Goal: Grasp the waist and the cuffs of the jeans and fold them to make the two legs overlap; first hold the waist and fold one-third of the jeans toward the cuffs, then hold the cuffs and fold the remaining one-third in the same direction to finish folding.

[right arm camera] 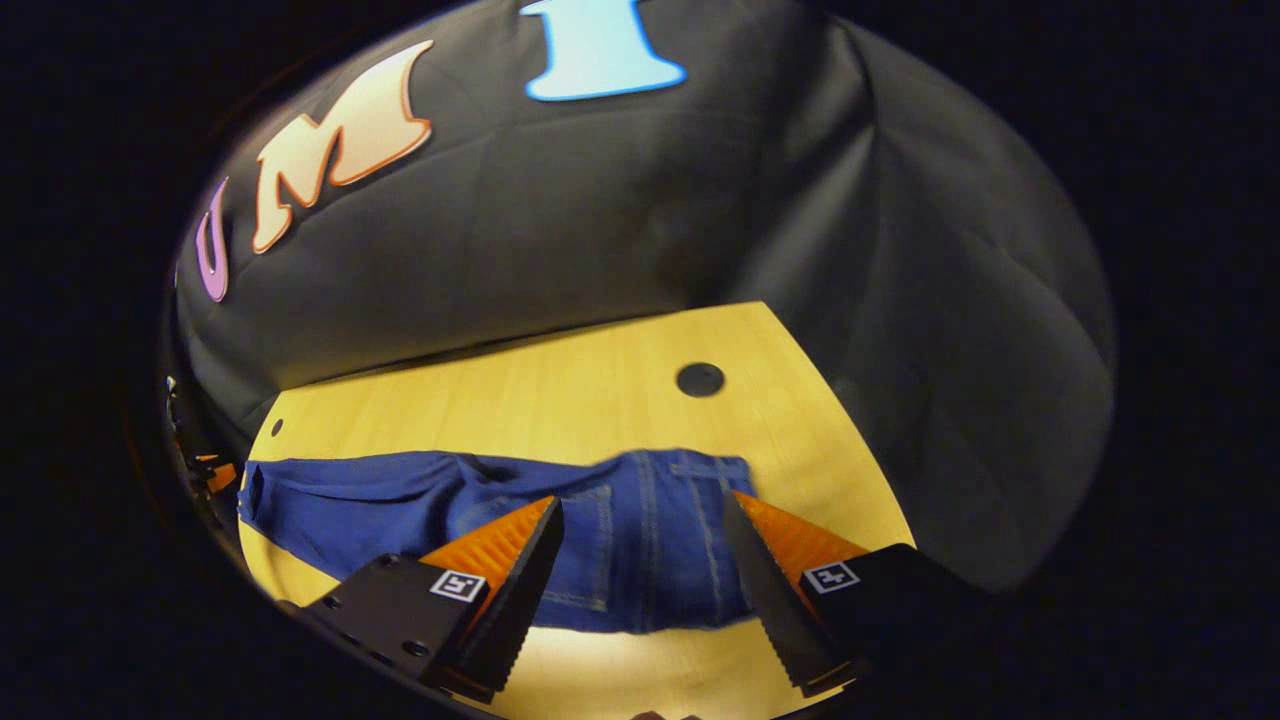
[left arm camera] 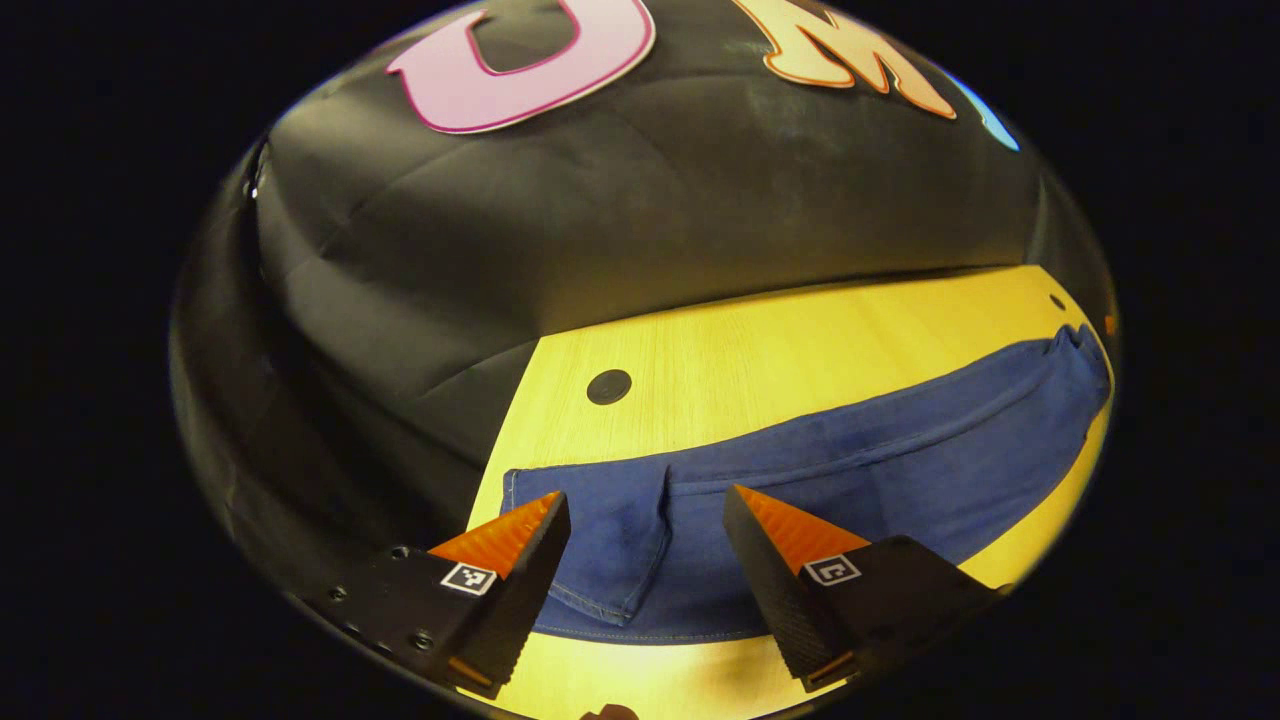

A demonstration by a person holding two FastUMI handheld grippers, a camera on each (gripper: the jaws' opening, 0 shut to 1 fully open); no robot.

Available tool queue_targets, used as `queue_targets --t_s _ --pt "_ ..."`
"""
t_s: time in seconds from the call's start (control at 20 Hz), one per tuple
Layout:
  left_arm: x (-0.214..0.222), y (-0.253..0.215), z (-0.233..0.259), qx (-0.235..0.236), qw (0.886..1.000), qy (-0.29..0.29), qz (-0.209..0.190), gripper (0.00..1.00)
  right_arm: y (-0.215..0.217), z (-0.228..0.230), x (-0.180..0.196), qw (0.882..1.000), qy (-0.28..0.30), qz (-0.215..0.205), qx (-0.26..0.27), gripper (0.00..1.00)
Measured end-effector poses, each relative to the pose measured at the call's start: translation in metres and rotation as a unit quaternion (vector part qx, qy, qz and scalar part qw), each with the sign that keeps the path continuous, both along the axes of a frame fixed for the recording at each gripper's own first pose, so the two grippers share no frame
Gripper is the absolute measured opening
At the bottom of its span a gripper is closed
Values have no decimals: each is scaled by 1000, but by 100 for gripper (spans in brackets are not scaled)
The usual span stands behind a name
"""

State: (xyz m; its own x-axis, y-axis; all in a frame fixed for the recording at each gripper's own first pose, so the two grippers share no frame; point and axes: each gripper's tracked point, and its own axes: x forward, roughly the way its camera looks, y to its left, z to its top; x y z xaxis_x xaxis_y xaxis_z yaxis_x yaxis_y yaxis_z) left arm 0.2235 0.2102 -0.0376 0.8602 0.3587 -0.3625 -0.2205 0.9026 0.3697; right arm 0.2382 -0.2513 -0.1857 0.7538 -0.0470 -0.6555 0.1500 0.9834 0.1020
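Pale wood-grain table (left arm camera: 760, 350) carries blue denim jeans (left arm camera: 860, 450), laid flat in a long band, cuffs nearest the left gripper (left arm camera: 645, 520), whose ridged fingers stand spread, gripping nothing. From the right gripper view, the stitched waist (right arm camera: 650, 530) lies before the right gripper (right arm camera: 640, 530), likewise parted and unladen.

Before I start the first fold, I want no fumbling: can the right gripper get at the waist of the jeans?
Probably yes. The right gripper is open, with the waist end of the jeans lying flat on the table straight ahead between its fingers, and nothing lies in the way.
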Motion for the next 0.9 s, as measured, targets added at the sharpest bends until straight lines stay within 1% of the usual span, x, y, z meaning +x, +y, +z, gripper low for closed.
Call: queue_targets --t_s 0.05,0.1,0.15,0.3,0.35,0.4,0.5,0.55,0.6,0.65,0.7,0.75,0.8,0.85,0.9 --pt "0 0 -1 -3 1000 -5 -3 95 -11 -10 -9 1000 6 -11 2 99" --pt "1 -1 -2 -2 1000 -10 -9 95 -20 -20 -16 1000 11 -22 11 95" --pt "0 0 -2 -2 1000 -12 -10 95 -21 -32 -21 999 21 -27 27 99" --pt "1 -1 -1 -10 1000 -5 -8 95 -27 -68 -33 996 44 -42 57 99" --pt "1 -1 -1 -16 1000 -3 -5 95 -27 -76 -35 996 50 -44 61 99" --pt "2 -1 0 -22 1000 -4 -3 95 -25 -75 -33 996 41 -47 61 99" --pt "3 -2 3 -34 999 -8 0 95 -24 -78 -33 997 34 -47 50 99" --pt "3 -2 4 -37 999 -14 0 95 -19 -82 -33 998 35 -37 40 99" --pt "3 -2 6 -37 999 -17 2 95 -20 -85 -32 999 34 -31 22 92" --pt "3 -3 5 -35 999 -18 4 95 -19 -86 -29 999 27 -29 6 97" --pt "4 -4 6 -33 999 -21 4 95 -20 -88 -32 999 29 -28 -1 89" --pt "5 -4 7 -33 999 -24 2 95 -21 -86 -31 999 25 -29 -5 89" --pt "5 -5 7 -33 999 -26 1 95 -20 -86 -30 999 23 -32 -3 96" --pt "6 -6 8 -34 999 -28 -1 95 -20 -85 -31 999 18 -33 1 89" --pt "7 -6 9 -34 999 -31 -3 95 -19 -85 -31 999 15 -36 4 93"
